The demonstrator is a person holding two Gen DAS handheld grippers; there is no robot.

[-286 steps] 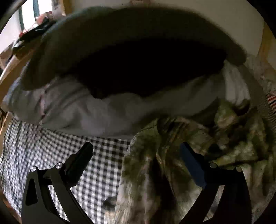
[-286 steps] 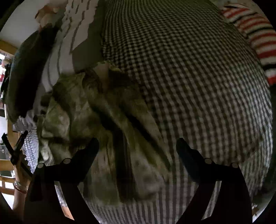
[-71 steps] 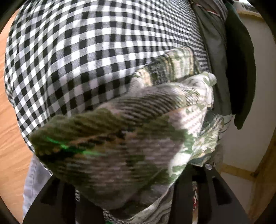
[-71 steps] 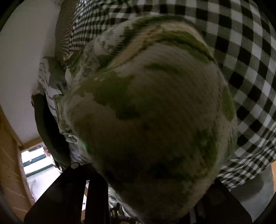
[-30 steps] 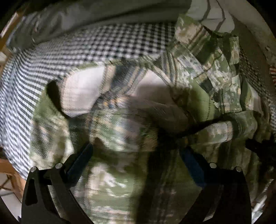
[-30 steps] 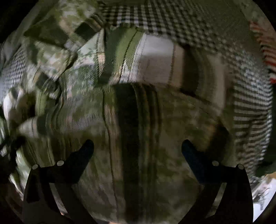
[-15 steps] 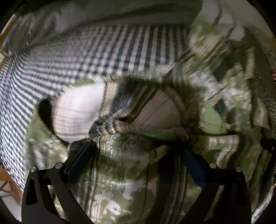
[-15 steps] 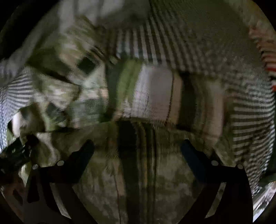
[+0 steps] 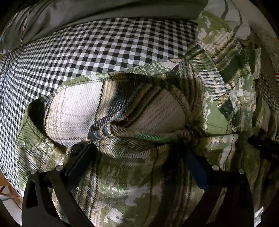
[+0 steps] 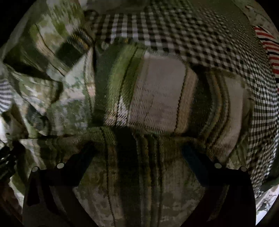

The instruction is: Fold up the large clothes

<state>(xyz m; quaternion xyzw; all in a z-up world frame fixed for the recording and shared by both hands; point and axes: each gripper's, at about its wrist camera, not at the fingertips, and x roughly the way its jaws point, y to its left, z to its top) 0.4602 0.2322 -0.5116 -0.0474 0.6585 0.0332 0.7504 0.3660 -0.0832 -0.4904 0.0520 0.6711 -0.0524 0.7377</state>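
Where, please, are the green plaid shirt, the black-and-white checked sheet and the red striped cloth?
green plaid shirt (image 9: 73,111): left wrist view, on its pale panel.
black-and-white checked sheet (image 9: 104,43): left wrist view, on bare sheet beyond the shirt.
red striped cloth (image 10: 268,43): right wrist view, on its stripes at the right edge.

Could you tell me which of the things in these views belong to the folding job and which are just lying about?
Part of the job:
- green plaid shirt, spread on the bed
- left tool, open over the shirt
- right tool, open over the shirt

Just lying about:
- checked bedsheet, under the shirt
- grey bedding at the far edge
- red striped cloth
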